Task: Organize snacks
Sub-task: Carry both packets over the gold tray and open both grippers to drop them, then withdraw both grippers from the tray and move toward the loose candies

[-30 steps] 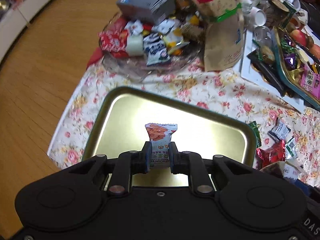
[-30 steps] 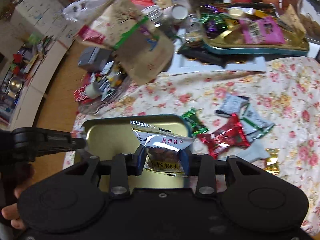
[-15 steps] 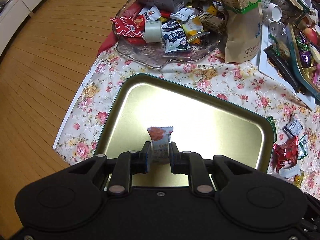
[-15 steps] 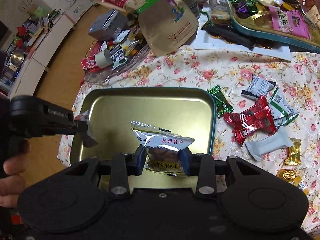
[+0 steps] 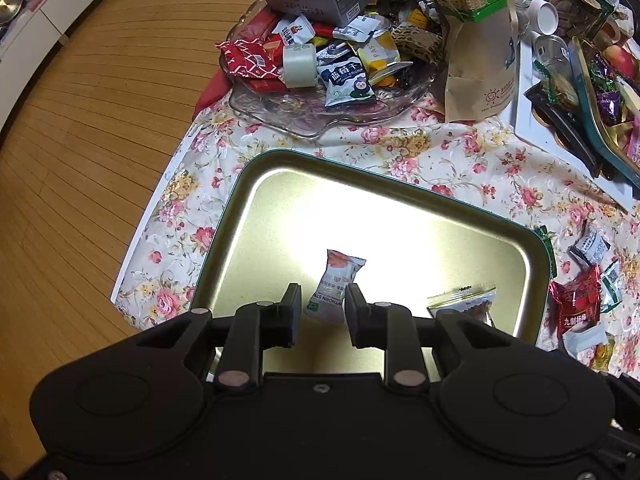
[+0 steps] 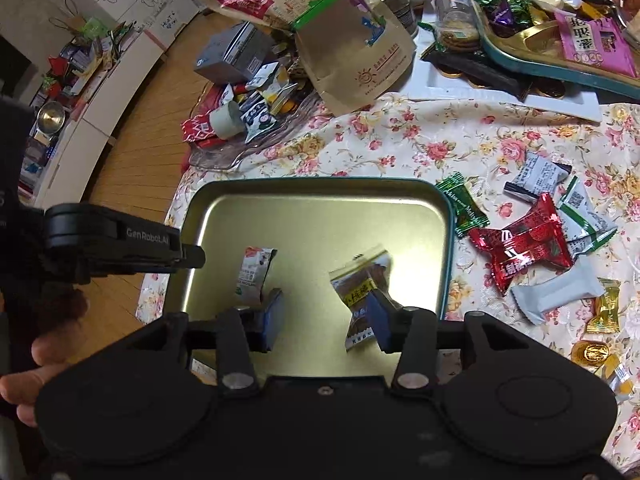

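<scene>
A gold metal tray [image 5: 280, 200] [image 6: 320, 208] lies on the floral tablecloth. My left gripper [image 5: 320, 316] is open just above it; a small white and orange snack packet [image 5: 336, 284] [image 6: 254, 276] lies in the tray between its fingers. My right gripper [image 6: 326, 320] is open over the tray; a clear packet with a brown snack [image 6: 366, 288] [image 5: 464, 304] lies tilted by its right finger, and whether they touch I cannot tell. The left gripper also shows in the right wrist view [image 6: 192, 256].
Several loose wrapped candies [image 6: 524, 248] lie right of the tray. A glass dish heaped with snacks [image 5: 332, 68] and a brown paper bag [image 5: 480, 56] stand behind it. A second tray of sweets [image 6: 560, 40] is at the far right. The table edge and wooden floor [image 5: 80, 140] are left.
Both grippers opened and let go of their packets, which now lie in the tray. Both grippers moved in lower over the tray.
</scene>
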A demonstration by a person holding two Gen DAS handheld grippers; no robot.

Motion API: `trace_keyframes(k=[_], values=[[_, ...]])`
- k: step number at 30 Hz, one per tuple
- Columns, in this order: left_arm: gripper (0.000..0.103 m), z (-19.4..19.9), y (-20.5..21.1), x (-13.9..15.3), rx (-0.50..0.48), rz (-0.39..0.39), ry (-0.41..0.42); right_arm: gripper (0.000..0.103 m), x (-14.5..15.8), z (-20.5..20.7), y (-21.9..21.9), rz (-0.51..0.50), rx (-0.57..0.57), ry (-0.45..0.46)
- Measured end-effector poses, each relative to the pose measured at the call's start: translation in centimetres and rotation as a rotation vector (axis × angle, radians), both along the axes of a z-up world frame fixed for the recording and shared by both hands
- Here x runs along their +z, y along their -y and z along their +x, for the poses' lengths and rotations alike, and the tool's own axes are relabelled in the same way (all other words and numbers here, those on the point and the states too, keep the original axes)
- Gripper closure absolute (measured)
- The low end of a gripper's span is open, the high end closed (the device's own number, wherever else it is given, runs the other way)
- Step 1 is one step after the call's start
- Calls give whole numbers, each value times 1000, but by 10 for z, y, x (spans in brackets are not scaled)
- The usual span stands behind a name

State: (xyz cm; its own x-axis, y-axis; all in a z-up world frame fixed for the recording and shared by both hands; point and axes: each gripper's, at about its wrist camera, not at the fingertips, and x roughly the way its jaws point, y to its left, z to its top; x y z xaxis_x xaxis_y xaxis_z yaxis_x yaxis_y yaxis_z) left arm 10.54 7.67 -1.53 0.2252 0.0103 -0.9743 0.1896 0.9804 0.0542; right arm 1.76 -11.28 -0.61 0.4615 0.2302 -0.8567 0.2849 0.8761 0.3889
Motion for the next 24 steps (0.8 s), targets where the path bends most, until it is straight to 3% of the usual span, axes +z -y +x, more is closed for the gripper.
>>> trace_keyframes(k=[7,19,24], values=[[69,-3,8,0,-20,9,2,54,-3,0,12,-20,-49,-33],[69,-12,22,0,-64,53,34,54,-6,2,12,-58,-31,-40],[69,-14,29,2,-84,46,38,53,-12,4,16,-59,-43,-82]])
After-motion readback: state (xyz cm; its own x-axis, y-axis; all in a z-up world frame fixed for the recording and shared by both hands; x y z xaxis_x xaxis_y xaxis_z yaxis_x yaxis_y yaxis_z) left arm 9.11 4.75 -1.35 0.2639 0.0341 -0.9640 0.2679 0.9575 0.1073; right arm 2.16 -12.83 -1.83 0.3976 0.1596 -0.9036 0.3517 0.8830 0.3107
